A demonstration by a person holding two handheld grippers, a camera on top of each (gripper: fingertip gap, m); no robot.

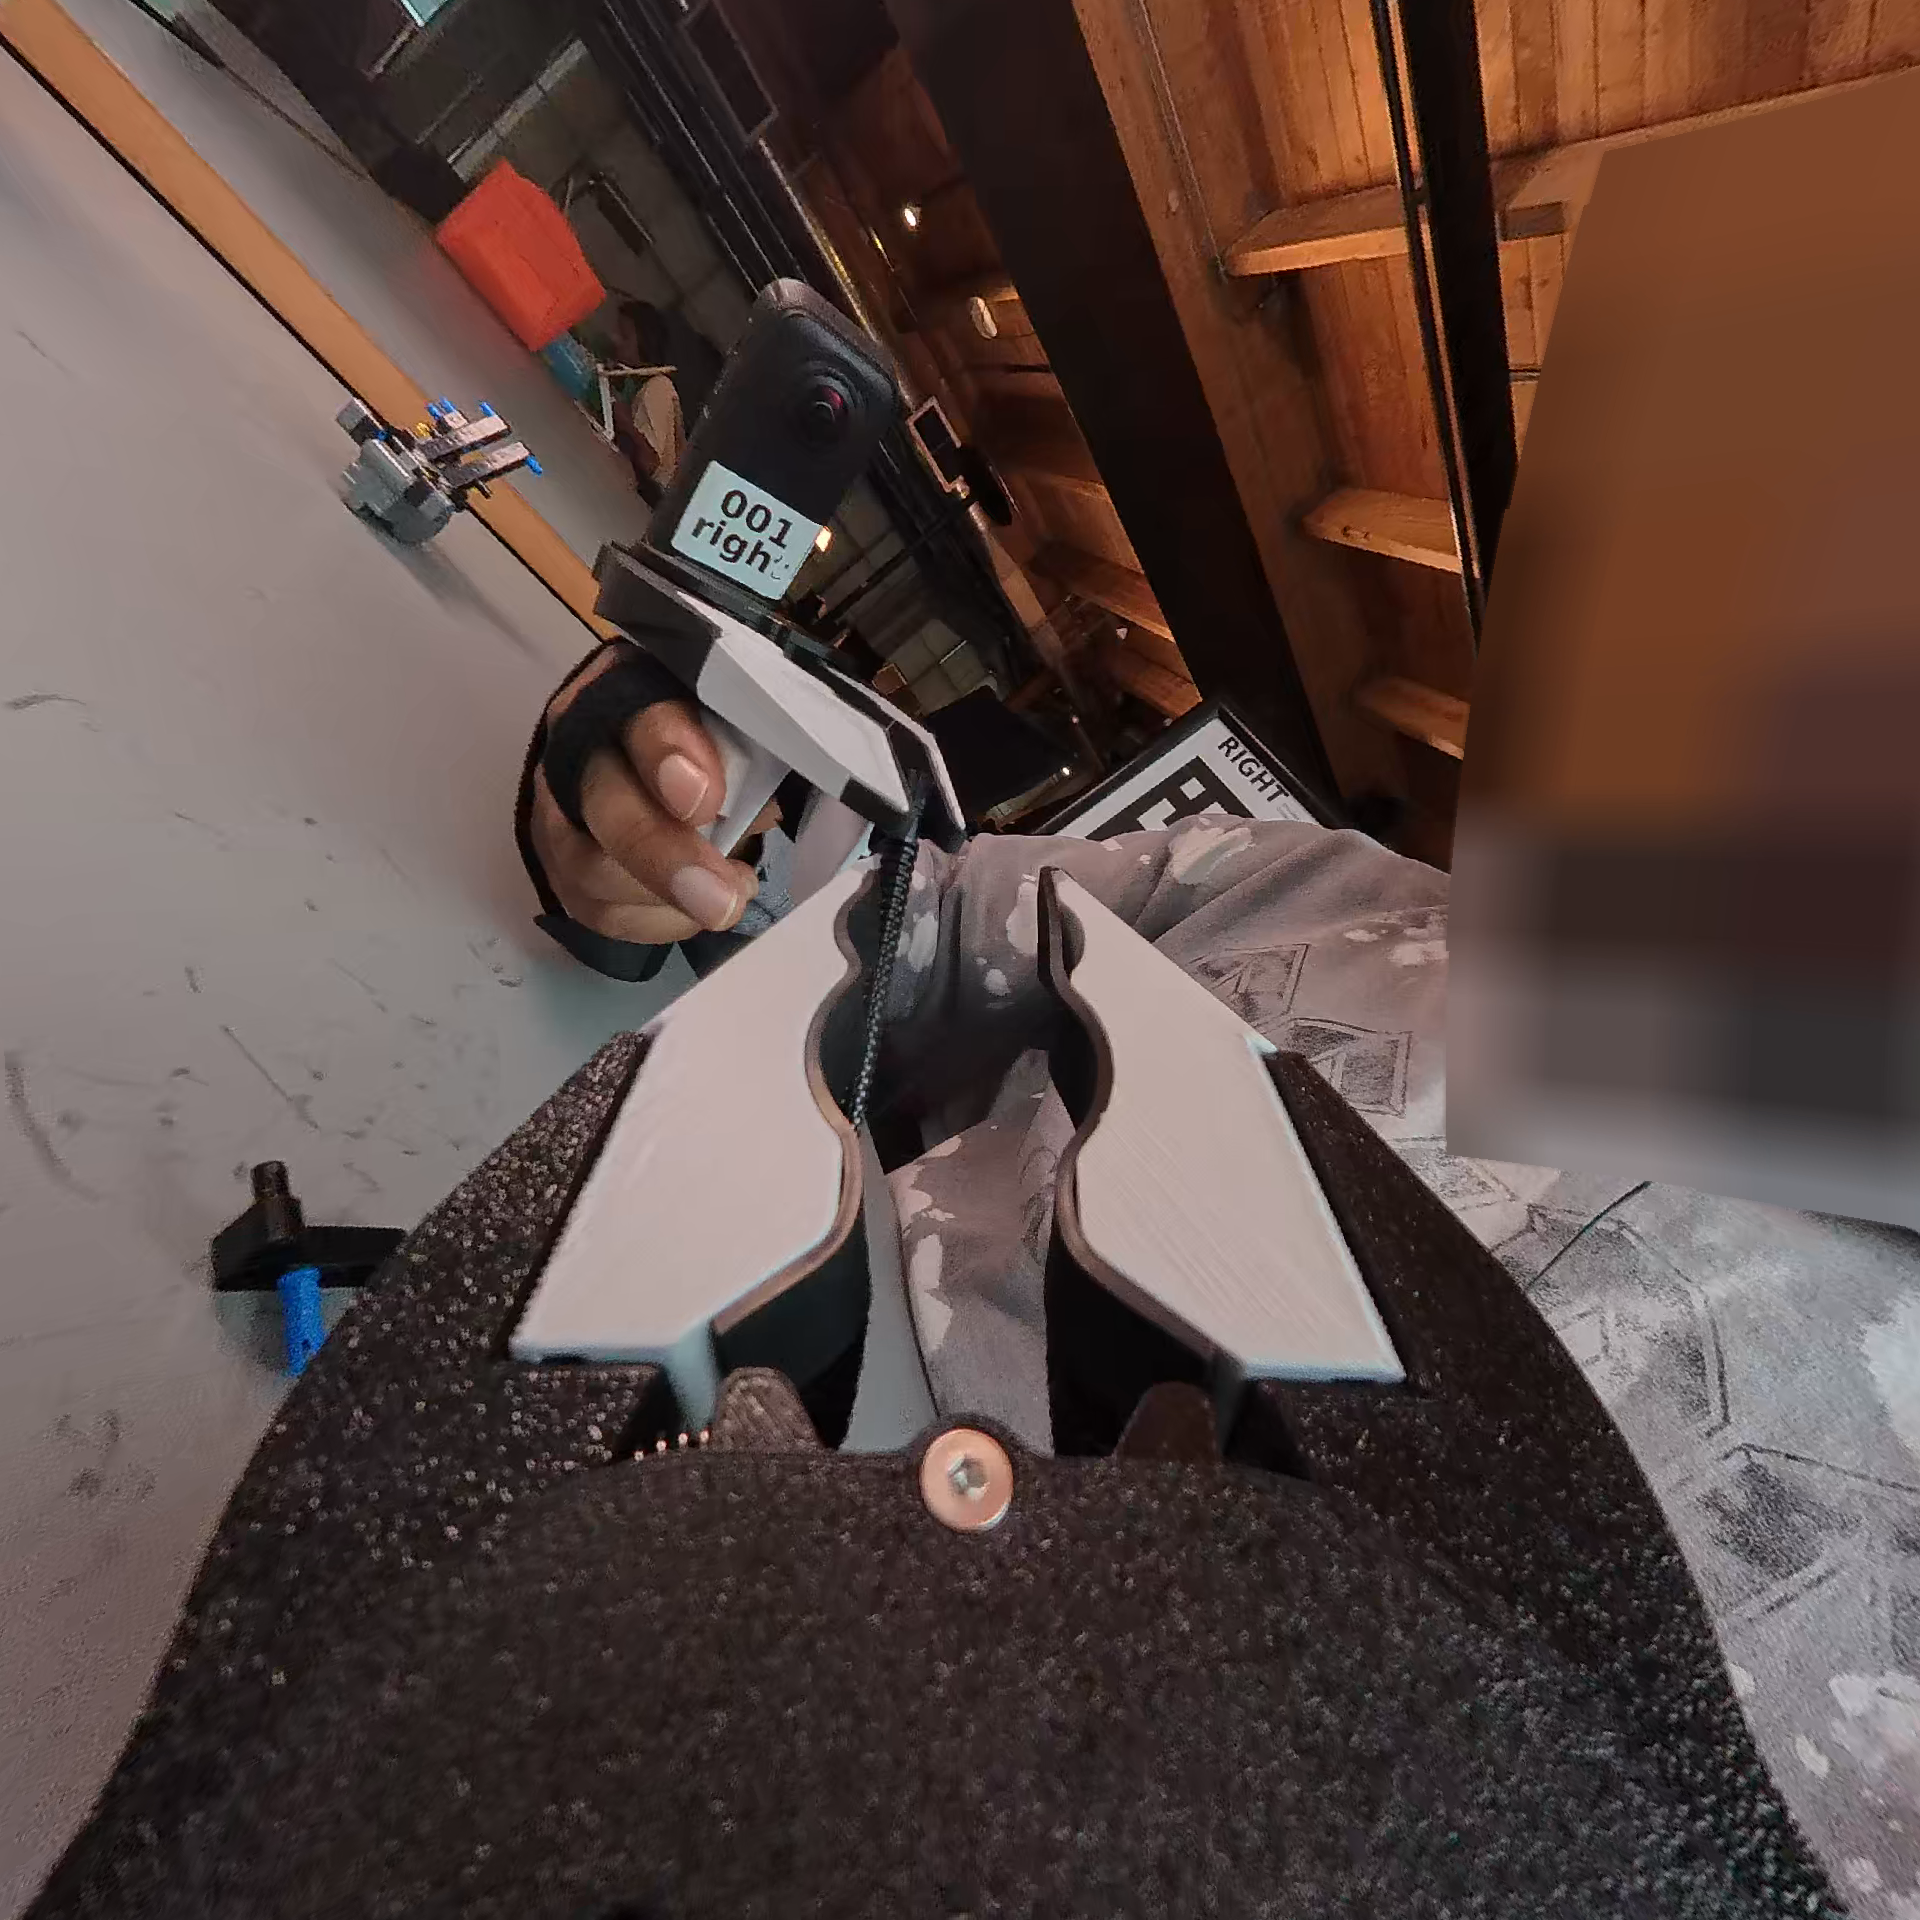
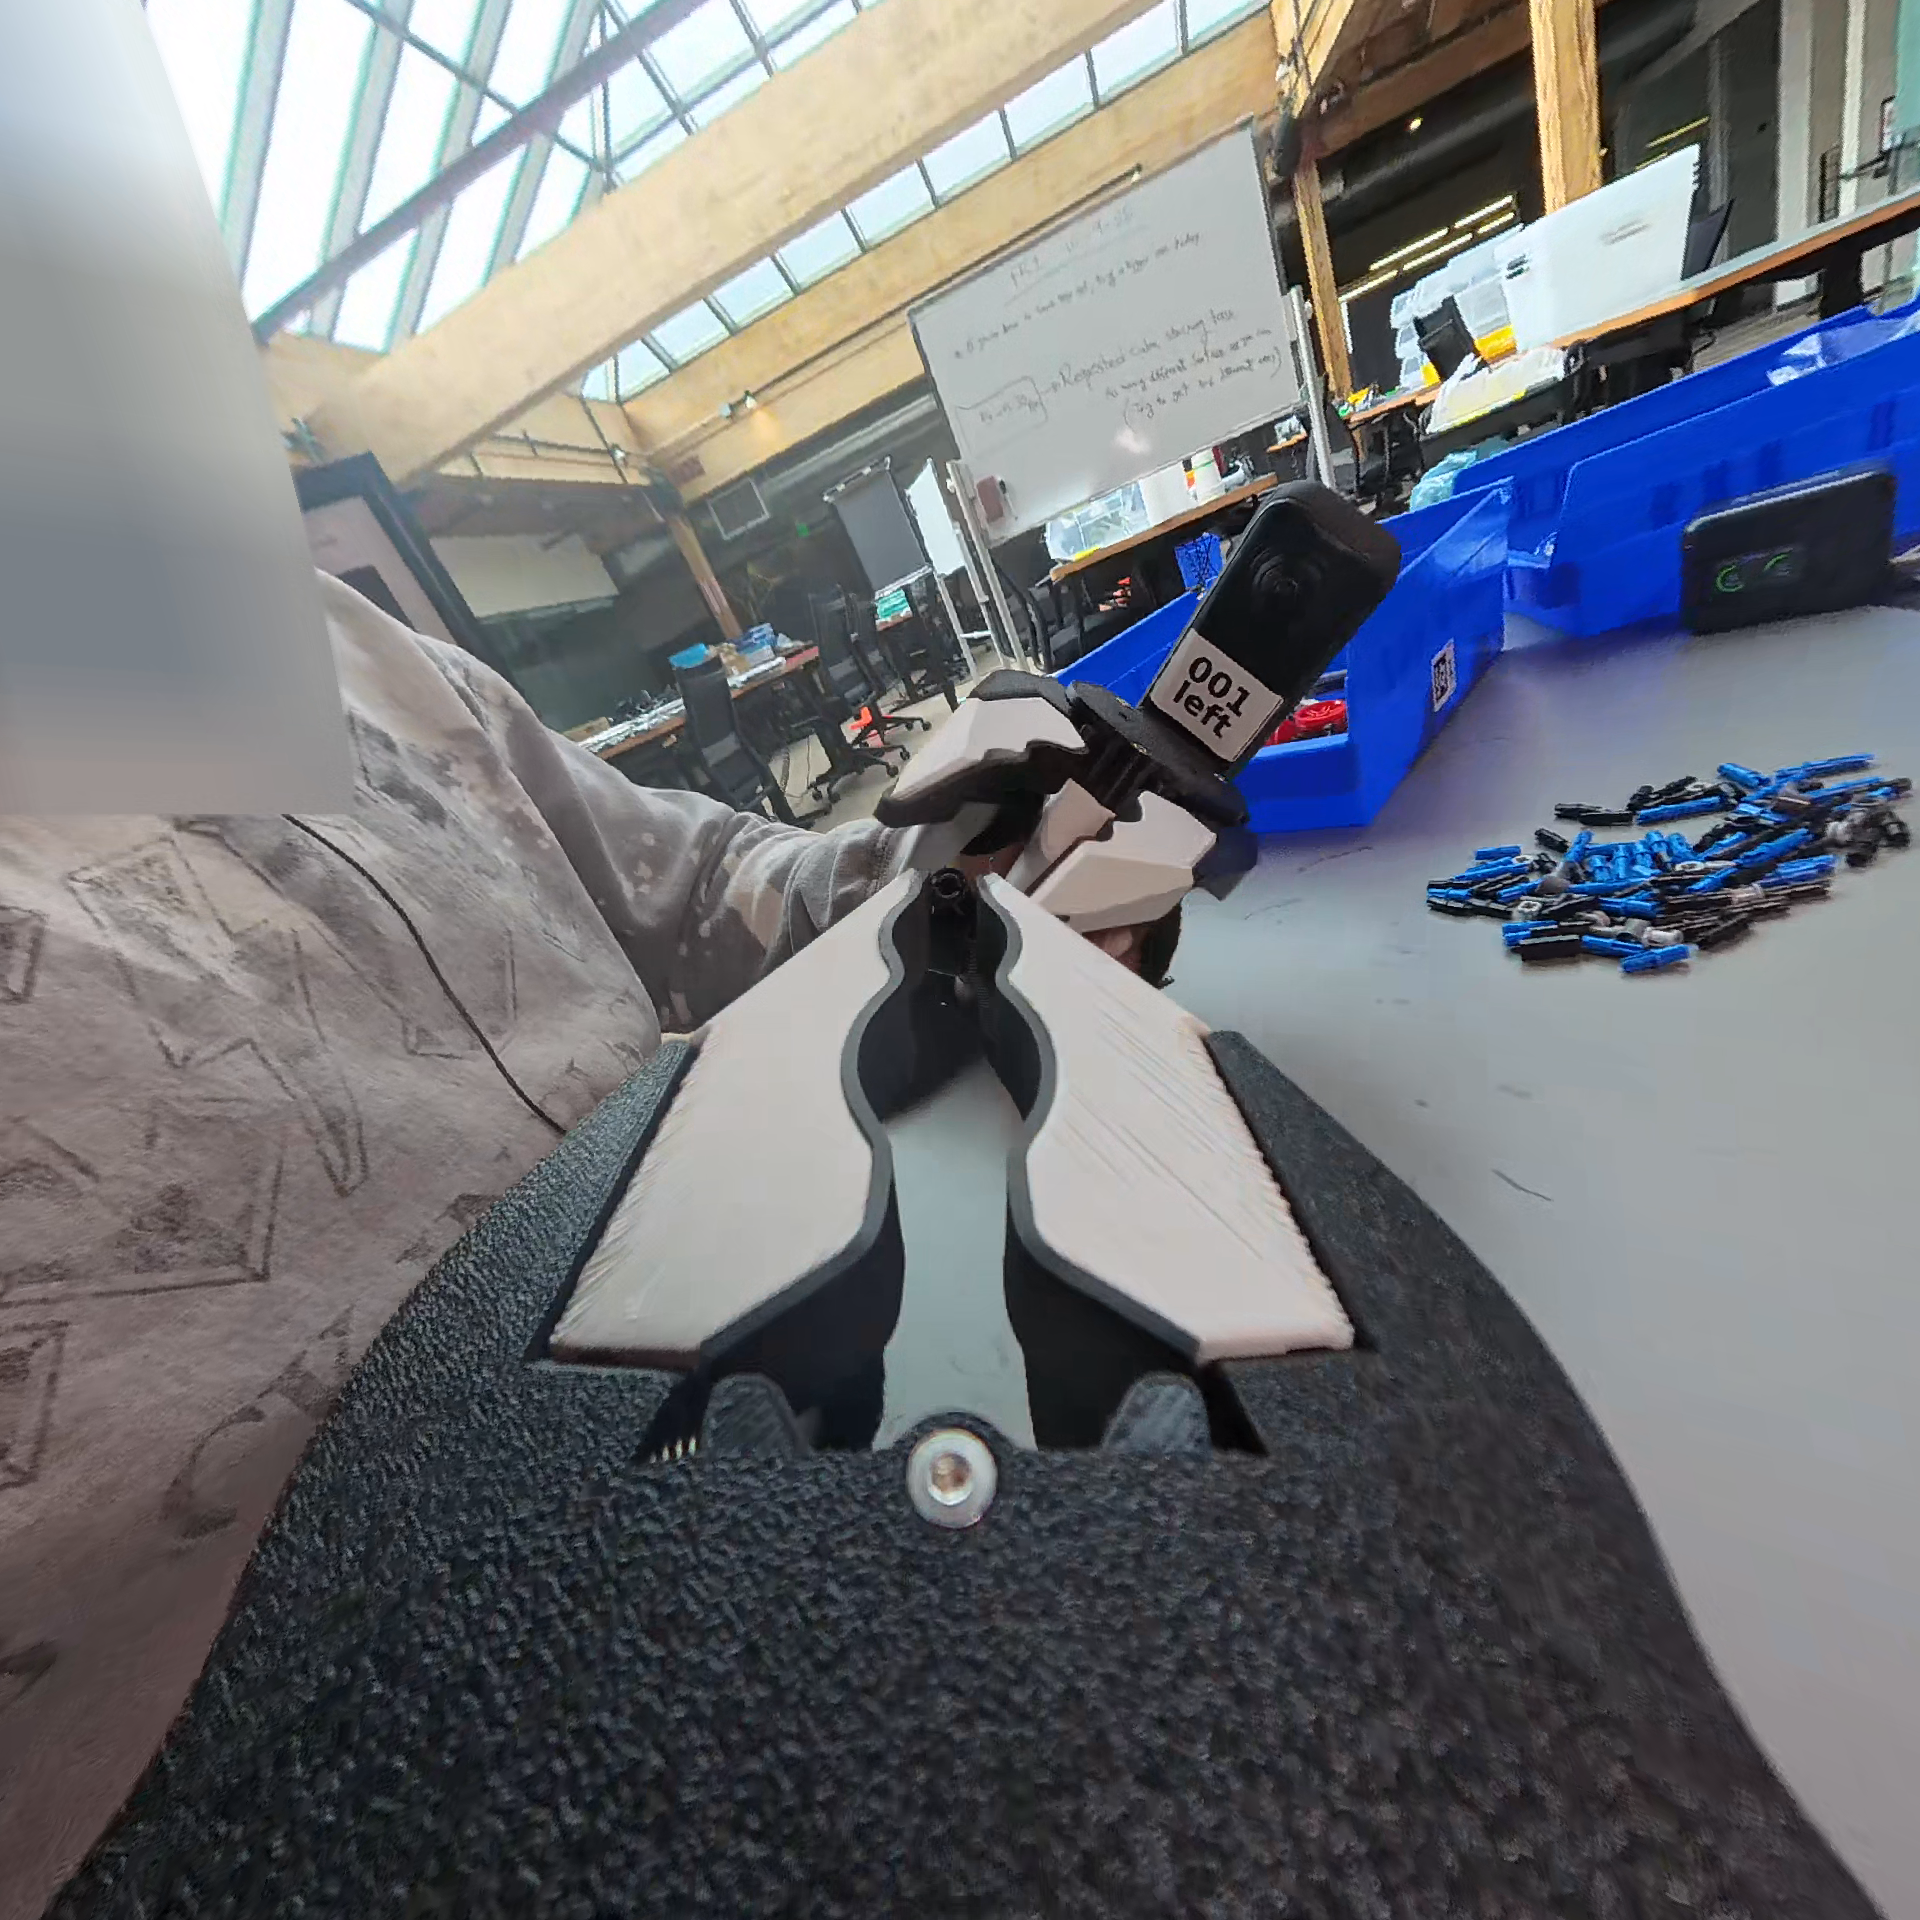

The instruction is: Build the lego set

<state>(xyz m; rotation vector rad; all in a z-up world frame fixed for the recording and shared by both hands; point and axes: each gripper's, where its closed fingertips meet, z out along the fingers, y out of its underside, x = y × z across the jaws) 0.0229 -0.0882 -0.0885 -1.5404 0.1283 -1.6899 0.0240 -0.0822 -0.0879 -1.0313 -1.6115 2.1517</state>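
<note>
Left jaws gape empty, right jaws pinch a black axle above a grey table (image 2: 1558,1091) in a skylit workshop.

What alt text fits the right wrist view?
The right gripper pinches a small black pin, jaws nearly shut, facing the left gripper. Blue and black pins lie heaped on the grey table beside blue bins.

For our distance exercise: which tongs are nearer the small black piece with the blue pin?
Left. Left tongs sit just beside the black piece; right tongs lie well beyond it.
</note>
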